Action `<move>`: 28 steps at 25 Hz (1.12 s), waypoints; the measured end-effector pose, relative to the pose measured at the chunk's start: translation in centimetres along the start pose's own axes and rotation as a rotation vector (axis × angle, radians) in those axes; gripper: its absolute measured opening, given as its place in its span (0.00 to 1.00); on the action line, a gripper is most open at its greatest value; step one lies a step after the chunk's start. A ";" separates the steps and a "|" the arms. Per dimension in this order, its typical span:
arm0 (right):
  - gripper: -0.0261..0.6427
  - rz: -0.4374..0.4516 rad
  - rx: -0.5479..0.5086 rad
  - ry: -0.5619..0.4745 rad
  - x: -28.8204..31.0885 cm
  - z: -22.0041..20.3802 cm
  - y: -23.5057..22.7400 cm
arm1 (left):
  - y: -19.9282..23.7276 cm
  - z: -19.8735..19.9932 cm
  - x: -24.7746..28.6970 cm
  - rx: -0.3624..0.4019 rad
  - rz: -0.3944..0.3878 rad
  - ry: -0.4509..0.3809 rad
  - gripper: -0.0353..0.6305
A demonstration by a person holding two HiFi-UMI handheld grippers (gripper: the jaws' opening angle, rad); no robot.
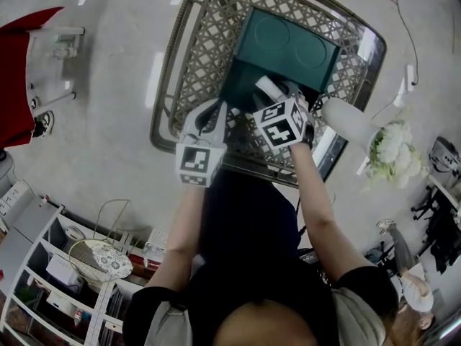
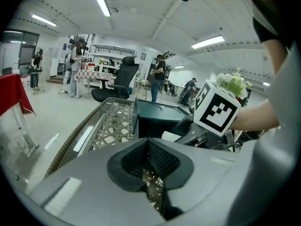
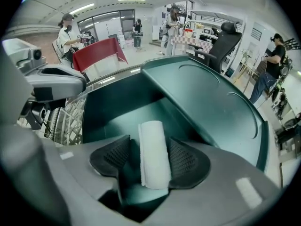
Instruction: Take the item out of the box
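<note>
1. Directly ahead at 12 o'clock in the head view, a dark green plastic box (image 1: pixel 288 42) sits inside a woven lattice basket (image 1: pixel 209 34). Its lid is raised on the far side.
2. The white rolled cloth (image 3: pixel 153 154) is in the open box, low over its floor. Its long axis runs along the jaws, with the far end pointing to 12 o'clock in the right gripper view, deeper into the box.
3. The right gripper (image 3: pixel 149 142) is part open with the roll between its pads. The right pad lies against the roll, and a narrow gap shows at the left pad.
4. The left gripper (image 2: pixel 148 149) is closed with its pads meeting and nothing between them. It hovers over the basket lattice at the box's 8 o'clock.
5. Obstructions: the box wall at 10 o'clock and the lid at 2 o'clock flank the roll.
6. Surroundings in the head view: white flowers (image 1: pixel 389 146) at 3 o'clock, a red cloth-draped table (image 1: pixel 18 71) at 9 o'clock and white shelving (image 1: pixel 43 265) at 8 o'clock.
</note>
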State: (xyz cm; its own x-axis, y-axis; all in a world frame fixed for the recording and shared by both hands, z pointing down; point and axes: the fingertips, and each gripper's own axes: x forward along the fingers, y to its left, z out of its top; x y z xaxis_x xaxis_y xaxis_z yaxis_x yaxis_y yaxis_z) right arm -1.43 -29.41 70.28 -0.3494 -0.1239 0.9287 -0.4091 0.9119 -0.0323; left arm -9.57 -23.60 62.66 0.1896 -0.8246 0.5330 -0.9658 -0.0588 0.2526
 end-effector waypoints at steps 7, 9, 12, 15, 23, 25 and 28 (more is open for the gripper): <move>0.29 -0.005 -0.020 0.004 0.1 -0.1 1.1 | 0.0 -0.3 -0.4 -0.003 0.002 -0.002 0.06; 0.26 -0.011 -0.032 0.003 0.2 -0.1 1.4 | 0.1 -0.3 -0.6 -0.002 0.002 -0.003 0.06; 0.25 -0.009 -0.034 -0.002 0.2 0.0 1.5 | 0.2 -0.4 -0.9 -0.003 0.002 -0.006 0.06; 0.25 -0.004 -0.034 -0.001 0.1 0.1 1.5 | 0.2 -0.3 -1.2 -0.001 -0.001 -0.008 0.06; 0.24 -0.009 -0.028 -0.001 0.1 0.1 1.6 | 0.3 -0.3 -2.0 0.011 -0.006 -0.017 0.06; 0.23 -0.011 -0.035 0.003 0.1 0.1 1.7 | 0.4 -0.2 -2.4 0.016 -0.005 -0.018 0.06; 0.23 -0.014 -0.033 0.001 -0.1 0.0 1.8 | 0.4 0.0 -3.0 0.021 -0.006 -0.023 0.06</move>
State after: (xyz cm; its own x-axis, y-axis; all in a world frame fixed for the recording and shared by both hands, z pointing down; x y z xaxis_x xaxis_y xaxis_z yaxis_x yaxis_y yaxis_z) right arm -2.16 -27.80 70.16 -0.3427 -0.1367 0.9295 -0.3864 0.9223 -0.0068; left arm -10.50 -21.19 61.15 0.1915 -0.8366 0.5132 -0.9683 -0.0756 0.2382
